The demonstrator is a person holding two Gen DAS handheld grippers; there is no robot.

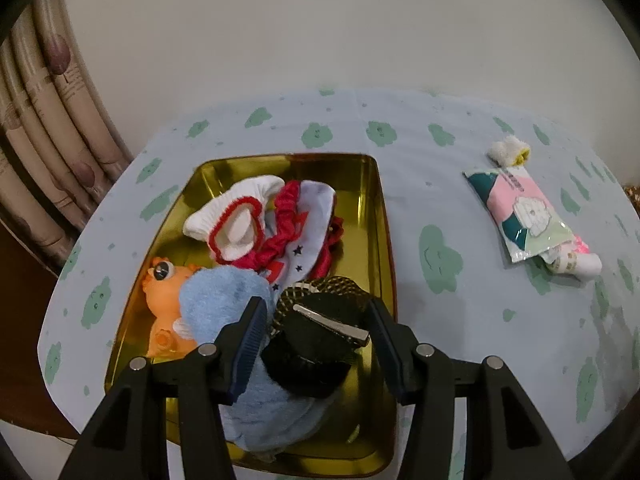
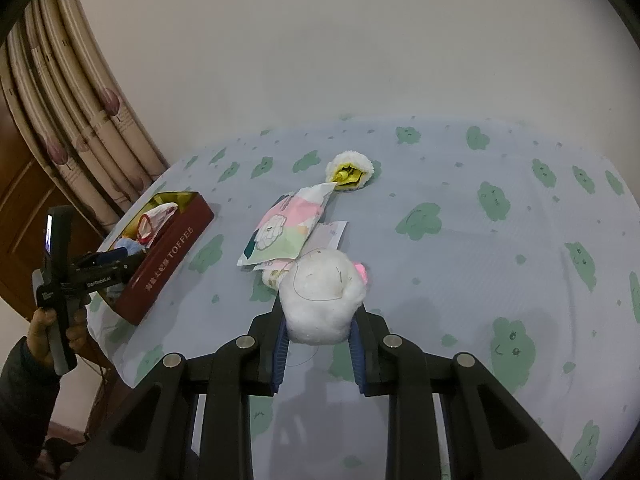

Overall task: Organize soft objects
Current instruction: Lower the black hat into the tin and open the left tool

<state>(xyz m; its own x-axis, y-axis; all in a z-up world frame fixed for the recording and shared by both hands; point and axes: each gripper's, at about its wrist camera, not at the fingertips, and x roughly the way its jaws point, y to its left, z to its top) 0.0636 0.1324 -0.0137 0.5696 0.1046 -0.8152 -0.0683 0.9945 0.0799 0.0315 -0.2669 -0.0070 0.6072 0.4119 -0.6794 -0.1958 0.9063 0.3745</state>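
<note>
Left gripper over near end of tin, jaws spread and opening; black hair clip with silver bar and gold-mesh netting lying between the pads, neither pad pressing on it. Clip resting on fluffy blue cloth inside tin. Right gripper clenched on white fluffy ball, pads pressed into both sides, loose dark threads across its fuzz, pink bit showing at far right. Tin rectangular, shiny gold inside, dark red outside with "TOFFEE" lettering, at left of table. Also inside: orange rubbery toy with big eye at near left, white sock with red trim, red ruffled fabric, pale star-print cloth. Right of tin, well apart: glossy tissue packet lying flat over small patterned items, beyond it a woolly white piece with yellow centre. Pale blue tablecloth with green cloud faces. Striped curtain far left. Hand and dark sleeve on left handle.
</note>
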